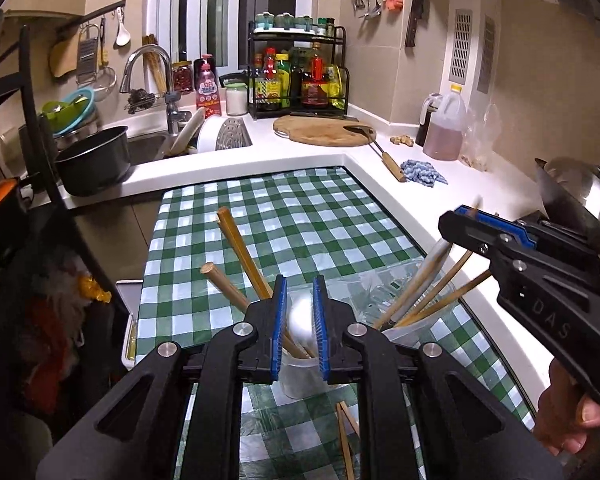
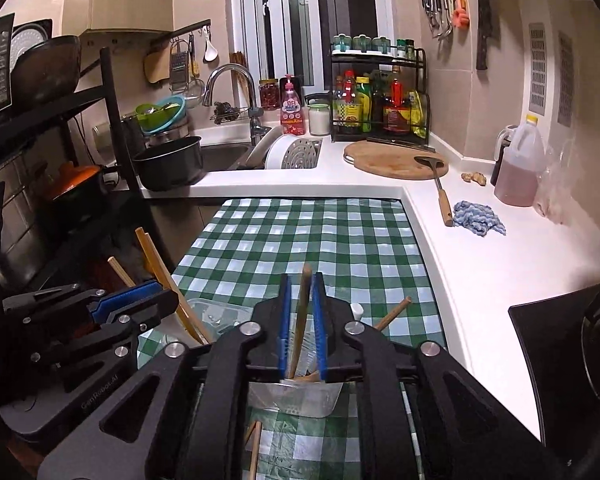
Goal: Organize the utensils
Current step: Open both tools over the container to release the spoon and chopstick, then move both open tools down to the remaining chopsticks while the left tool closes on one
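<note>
My left gripper (image 1: 300, 320) hangs over a clear cup (image 1: 300, 380) on the green checked cloth (image 1: 300, 220). A blurred white spoon (image 1: 302, 320) shows between its blue pads, jaws slightly parted. Chopsticks (image 1: 240, 248) and a wooden stick (image 1: 224, 284) lean out of that cup. My right gripper (image 2: 302, 320) is over a second clear container (image 2: 296, 398). A wooden chopstick (image 2: 303, 312) stands between its pads with a gap at the left pad. The right gripper (image 1: 500, 236) appears to the right in the left wrist view, above wooden utensils (image 1: 432, 292). The left gripper (image 2: 132, 304) shows at left.
Loose chopsticks (image 1: 346, 440) lie on the cloth under the grippers. A white counter (image 2: 480, 264) wraps round, bearing a cutting board (image 2: 396, 162) with a spatula, a blue rag (image 2: 478, 218) and an oil jug (image 2: 518, 164). A black pot (image 2: 170, 162) stands by the sink.
</note>
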A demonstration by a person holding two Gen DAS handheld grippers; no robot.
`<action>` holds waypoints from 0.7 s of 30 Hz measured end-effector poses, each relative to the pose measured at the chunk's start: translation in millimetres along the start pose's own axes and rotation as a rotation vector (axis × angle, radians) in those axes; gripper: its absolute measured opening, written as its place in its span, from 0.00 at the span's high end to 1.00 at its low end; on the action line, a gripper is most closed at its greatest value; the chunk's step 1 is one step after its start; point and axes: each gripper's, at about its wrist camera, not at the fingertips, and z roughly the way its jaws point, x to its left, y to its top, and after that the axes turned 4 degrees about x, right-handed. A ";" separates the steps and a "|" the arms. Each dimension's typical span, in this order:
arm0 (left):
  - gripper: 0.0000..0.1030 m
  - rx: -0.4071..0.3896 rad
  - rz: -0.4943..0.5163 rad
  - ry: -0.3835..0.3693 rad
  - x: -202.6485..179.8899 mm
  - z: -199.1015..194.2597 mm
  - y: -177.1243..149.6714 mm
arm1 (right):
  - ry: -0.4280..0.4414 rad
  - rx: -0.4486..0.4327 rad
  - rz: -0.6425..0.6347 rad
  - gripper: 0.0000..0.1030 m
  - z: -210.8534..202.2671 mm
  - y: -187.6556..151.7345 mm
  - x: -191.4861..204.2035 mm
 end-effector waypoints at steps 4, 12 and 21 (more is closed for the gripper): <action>0.82 -0.045 -0.020 -0.007 4.4 -15.2 4.4 | -0.020 -0.016 0.004 0.68 -9.5 1.5 -1.7; 0.82 -0.161 -0.062 -0.009 14.0 -60.5 5.4 | -0.039 -0.115 -0.005 0.68 -61.1 4.0 -2.2; 0.75 -0.225 -0.086 0.038 20.0 -113.3 -60.6 | -0.003 -0.211 -0.027 0.67 -130.6 -44.0 4.7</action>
